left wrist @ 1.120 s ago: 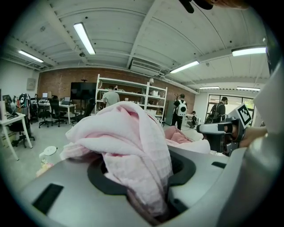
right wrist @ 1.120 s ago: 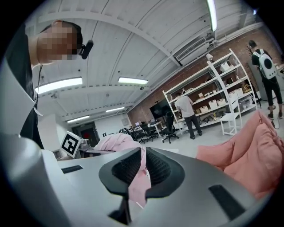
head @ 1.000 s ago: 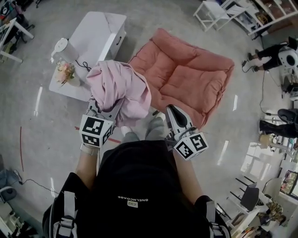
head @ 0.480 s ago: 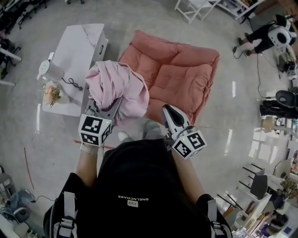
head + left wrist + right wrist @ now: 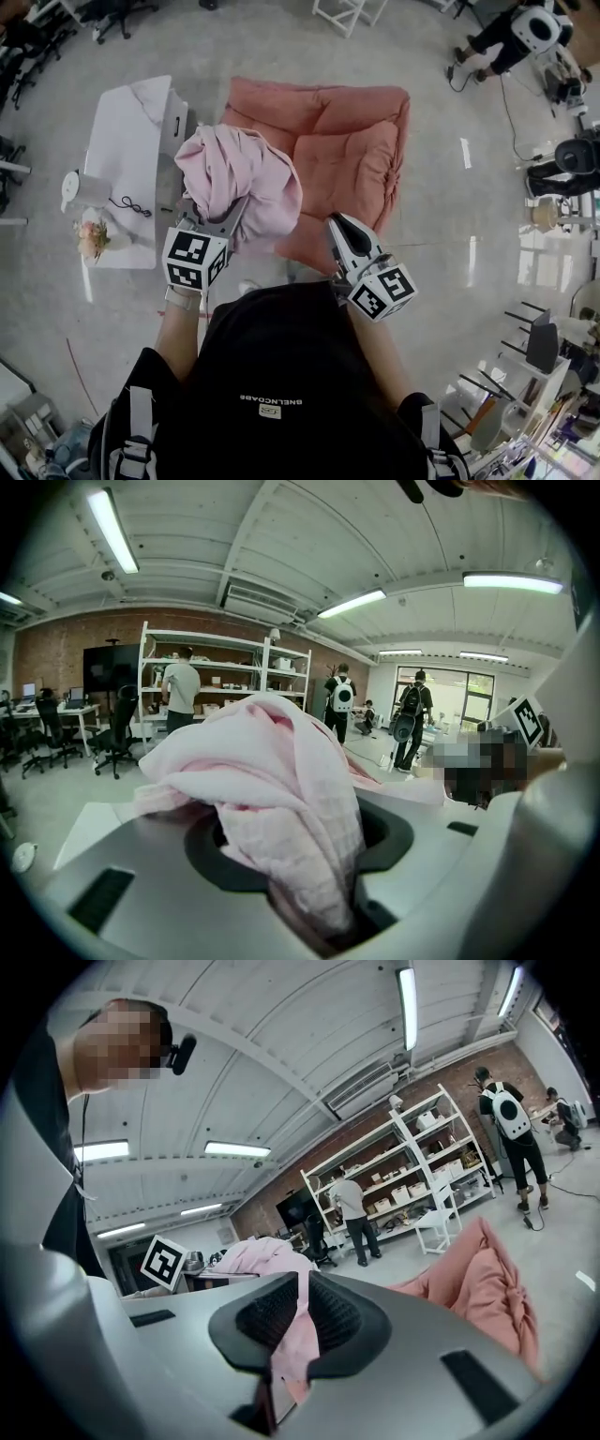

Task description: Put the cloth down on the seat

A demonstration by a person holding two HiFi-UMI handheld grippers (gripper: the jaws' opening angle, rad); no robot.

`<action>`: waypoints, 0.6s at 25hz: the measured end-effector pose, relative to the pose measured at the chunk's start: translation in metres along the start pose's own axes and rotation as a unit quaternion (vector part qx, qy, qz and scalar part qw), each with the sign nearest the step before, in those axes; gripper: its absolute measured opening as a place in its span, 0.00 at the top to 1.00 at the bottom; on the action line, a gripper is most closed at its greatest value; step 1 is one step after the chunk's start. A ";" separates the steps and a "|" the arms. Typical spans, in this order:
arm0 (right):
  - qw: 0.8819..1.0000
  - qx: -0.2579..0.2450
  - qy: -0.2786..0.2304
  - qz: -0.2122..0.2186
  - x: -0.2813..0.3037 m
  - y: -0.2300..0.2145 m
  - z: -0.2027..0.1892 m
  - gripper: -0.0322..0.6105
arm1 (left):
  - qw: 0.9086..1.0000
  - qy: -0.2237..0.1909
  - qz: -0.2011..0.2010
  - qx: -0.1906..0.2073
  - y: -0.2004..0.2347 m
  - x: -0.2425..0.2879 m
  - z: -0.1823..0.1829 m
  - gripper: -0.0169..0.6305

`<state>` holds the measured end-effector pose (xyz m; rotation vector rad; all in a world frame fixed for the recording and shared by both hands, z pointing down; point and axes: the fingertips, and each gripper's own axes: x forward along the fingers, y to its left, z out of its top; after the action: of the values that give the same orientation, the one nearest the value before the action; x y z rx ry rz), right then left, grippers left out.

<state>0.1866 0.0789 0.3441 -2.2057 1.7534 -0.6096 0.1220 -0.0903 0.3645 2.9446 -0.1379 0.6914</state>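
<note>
The cloth (image 5: 234, 178) is held bunched in the air, clamped in the left tool (image 5: 216, 220), a corner pinched in the right tool (image 5: 342, 225), with the seat (image 5: 352, 141) just ahead, nearer the right tool.

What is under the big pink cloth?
The cloth sits bunched on the left gripper, which grips it from below. Farther down are the seat and grey floor. The cloth hides that gripper's jaw tips and the seat's left edge.
</note>
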 end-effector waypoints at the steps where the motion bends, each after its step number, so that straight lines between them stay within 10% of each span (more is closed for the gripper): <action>1: 1.000 0.002 -0.001 -0.004 -0.001 -0.008 0.003 0.87 | 1.000 0.003 -0.005 0.000 -0.003 0.011 0.003 0.65; 15: 0.997 0.022 -0.005 -0.072 -0.037 -0.099 0.015 0.87 | 0.995 0.045 -0.084 0.035 -0.055 0.137 0.005 0.65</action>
<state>0.2726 0.1380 0.3693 -2.3152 1.5717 -0.6605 0.2526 -0.0453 0.4167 2.9385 0.1432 0.8170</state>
